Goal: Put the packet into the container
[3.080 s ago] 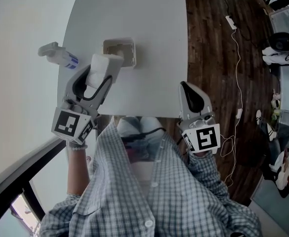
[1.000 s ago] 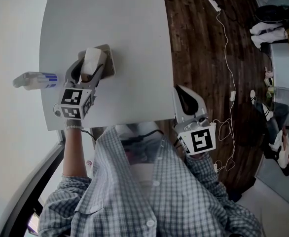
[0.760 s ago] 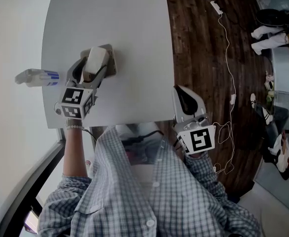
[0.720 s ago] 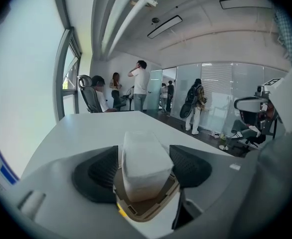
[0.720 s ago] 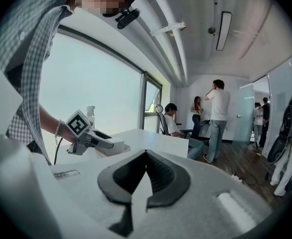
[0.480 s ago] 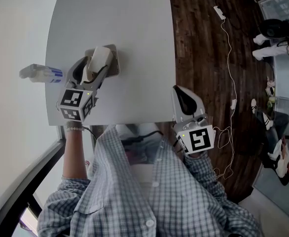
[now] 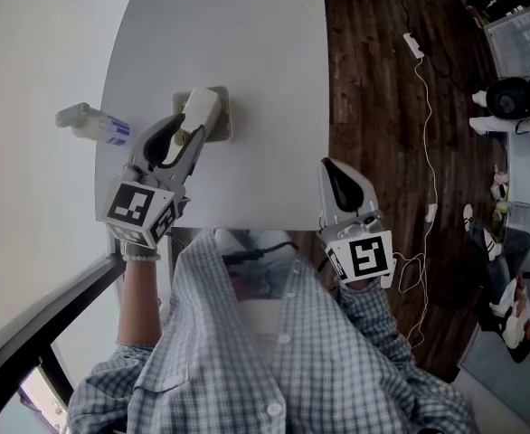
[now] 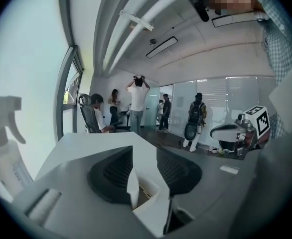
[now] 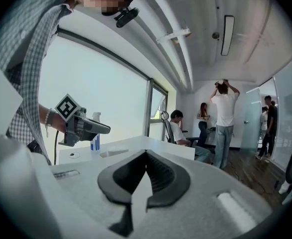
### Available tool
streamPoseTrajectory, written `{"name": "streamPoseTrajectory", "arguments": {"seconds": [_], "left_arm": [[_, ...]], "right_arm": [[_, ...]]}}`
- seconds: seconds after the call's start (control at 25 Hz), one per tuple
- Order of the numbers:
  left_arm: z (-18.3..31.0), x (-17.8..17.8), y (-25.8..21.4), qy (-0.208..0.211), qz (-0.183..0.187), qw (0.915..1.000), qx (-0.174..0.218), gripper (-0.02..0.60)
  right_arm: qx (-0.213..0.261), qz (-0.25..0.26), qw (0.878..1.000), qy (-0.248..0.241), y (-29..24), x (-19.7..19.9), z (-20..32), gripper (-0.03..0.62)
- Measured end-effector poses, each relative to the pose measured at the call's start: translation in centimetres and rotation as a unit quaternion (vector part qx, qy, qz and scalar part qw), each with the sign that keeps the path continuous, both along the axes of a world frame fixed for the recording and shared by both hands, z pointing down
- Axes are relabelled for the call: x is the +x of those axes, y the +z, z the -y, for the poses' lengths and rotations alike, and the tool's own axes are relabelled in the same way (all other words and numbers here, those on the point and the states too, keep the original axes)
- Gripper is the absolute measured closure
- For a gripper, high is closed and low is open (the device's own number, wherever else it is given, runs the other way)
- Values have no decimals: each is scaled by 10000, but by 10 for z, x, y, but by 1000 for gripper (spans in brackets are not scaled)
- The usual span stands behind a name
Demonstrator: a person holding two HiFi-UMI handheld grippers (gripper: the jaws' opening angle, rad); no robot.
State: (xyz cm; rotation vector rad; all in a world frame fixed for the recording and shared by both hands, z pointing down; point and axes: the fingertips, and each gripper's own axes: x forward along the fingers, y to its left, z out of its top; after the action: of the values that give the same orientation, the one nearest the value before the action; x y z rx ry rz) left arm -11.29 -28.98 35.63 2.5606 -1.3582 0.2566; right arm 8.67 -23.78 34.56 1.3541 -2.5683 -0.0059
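The white packet [image 7: 200, 109] stands in the small square container [image 7: 222, 130] on the white table [image 7: 256, 52]. My left gripper [image 7: 191, 135] is just in front of the container on the near side, pulled back from the packet. Its jaws are closing with a narrow gap left, and the pads press on nothing. In the left gripper view the container's white edge [image 8: 153, 205] shows low in that gap of the left gripper [image 8: 145, 159]. My right gripper [image 7: 335, 170] hovers at the table's front right edge, shut and empty; its jaw tips meet in the right gripper view [image 9: 146, 156].
A spray bottle [image 7: 91, 122] lies at the table's left edge, close to the left gripper. A white cable [image 7: 425, 107] runs over the dark wood floor on the right. Several people stand or sit far off in the room [image 8: 138, 103].
The left gripper has let go of the packet and drawn back toward me. The packet stays in the container. The right gripper has hardly moved.
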Motion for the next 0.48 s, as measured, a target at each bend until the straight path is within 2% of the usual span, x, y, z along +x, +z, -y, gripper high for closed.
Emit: {"name": "streamPoseTrajectory", "arguments": {"seconds": [0.08,0.2,0.4,0.48], "left_arm": [[-7,2,-11,28,47,9998,201,448],[-17,6,-31,-83,-81,9991,413,476],[-36,9,-38,-61,63,9985,547,580],[-45,8,-35,-98,166,9987,476,580]], "right_arm": [[13,52,10000,-46,-1,-3,0,595],[93,54,9999,-126,-3,-5,1,595],[160,149,9996,-195,-7,-6,3,595],[195,151,9993,-266,-9,-7,4,595]]}}
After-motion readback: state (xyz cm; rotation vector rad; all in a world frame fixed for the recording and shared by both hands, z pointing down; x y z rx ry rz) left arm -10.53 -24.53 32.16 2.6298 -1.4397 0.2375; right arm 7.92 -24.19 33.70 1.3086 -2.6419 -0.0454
